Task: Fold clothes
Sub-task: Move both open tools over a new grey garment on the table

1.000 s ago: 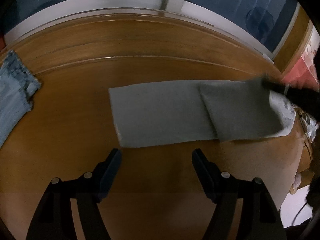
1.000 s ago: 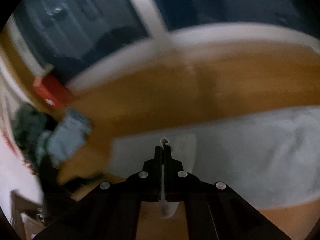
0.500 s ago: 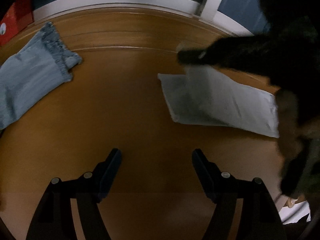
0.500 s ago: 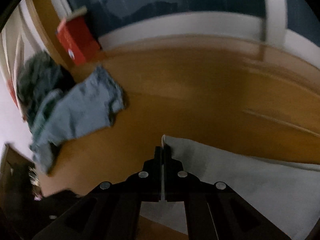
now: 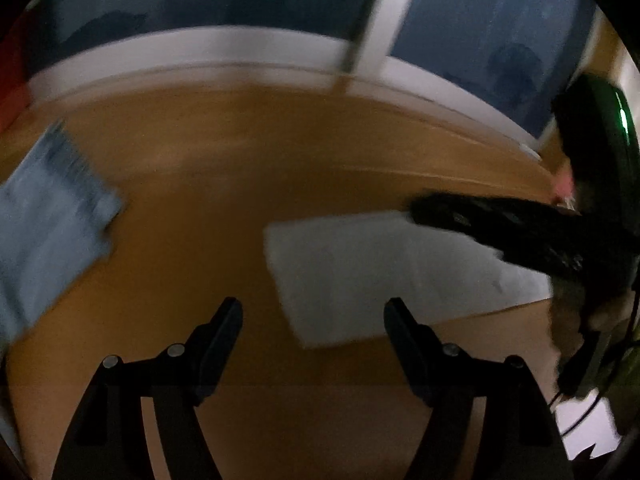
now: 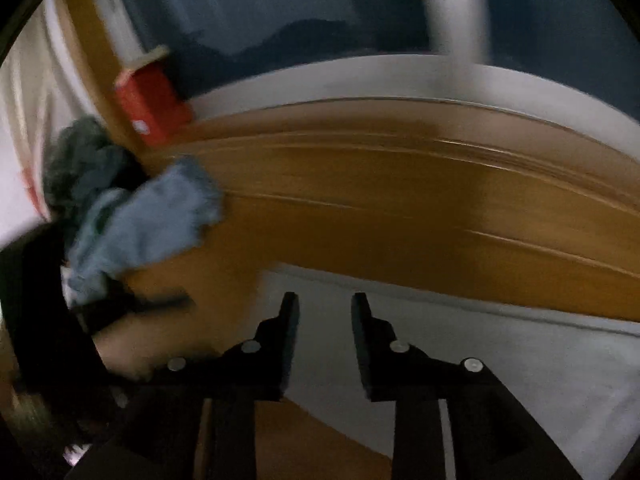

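A grey garment [image 5: 360, 272] lies folded flat on the wooden table [image 5: 240, 160]. In the right wrist view the same grey garment [image 6: 520, 360] spreads under and to the right of my right gripper [image 6: 325, 304]. Its jaws are opening, and no cloth is pinched between the pads. In the left wrist view the right gripper [image 5: 424, 210] reaches in from the right over the garment's far edge. My left gripper [image 5: 312, 312] hangs open just above the garment's near left corner, with nothing between its fingers.
Light blue denim [image 5: 52, 232] lies at the table's left, also visible as blue denim [image 6: 148, 224] beside a dark green heap of clothes [image 6: 84, 160]. A red box [image 6: 152, 104] stands at the back left by the window. Bare wood separates the denim from the grey garment.
The right gripper, shut on the grey garment's end, carried it leftward over the rest and has now parted its jaws, leaving the cloth lying folded. The left gripper stayed open.
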Demonstrator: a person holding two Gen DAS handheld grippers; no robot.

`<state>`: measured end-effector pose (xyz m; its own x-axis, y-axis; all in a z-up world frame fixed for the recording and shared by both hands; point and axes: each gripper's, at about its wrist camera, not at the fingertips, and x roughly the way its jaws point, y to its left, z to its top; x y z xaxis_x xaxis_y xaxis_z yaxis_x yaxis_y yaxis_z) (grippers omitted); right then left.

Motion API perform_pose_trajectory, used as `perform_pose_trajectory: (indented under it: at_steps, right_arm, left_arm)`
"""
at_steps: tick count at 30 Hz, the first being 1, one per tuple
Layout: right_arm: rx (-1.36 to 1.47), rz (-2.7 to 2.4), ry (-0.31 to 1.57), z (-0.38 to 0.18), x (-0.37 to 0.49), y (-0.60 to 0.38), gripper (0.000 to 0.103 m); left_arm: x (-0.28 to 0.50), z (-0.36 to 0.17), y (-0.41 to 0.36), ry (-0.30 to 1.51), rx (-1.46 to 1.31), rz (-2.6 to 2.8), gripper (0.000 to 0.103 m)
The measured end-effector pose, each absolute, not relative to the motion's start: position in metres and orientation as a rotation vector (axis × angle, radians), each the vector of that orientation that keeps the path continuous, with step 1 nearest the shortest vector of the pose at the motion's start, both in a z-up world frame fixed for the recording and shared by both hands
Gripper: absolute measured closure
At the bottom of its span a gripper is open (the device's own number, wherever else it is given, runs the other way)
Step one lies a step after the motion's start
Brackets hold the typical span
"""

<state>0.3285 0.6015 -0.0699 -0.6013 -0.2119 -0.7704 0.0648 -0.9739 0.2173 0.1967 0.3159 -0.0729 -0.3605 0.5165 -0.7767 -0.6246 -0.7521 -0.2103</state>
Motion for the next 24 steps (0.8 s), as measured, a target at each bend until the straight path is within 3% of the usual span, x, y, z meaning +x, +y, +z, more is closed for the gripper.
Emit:
perform_pose_trajectory:
  at_steps: [8, 16, 24]
  right_arm:
    - [1.659, -2.765, -0.086, -0.090, 0.355, 0.753, 0.075]
    - [1.680, -2.627, 0.068, -0.110, 0.346, 0.805, 0.070]
    - [1.571, -2.604, 0.078, -0.124, 0.337, 0.817, 0.070]
  left_arm:
    - [0.176, -0.076, 0.416, 0.502, -1.040, 2.015, 0.032]
    - [0.179, -0.092, 0.497, 0.584, -1.051, 1.866, 0.032]
    - [0.177, -0.106, 0.528, 0.631, -1.112, 1.866, 0.032]
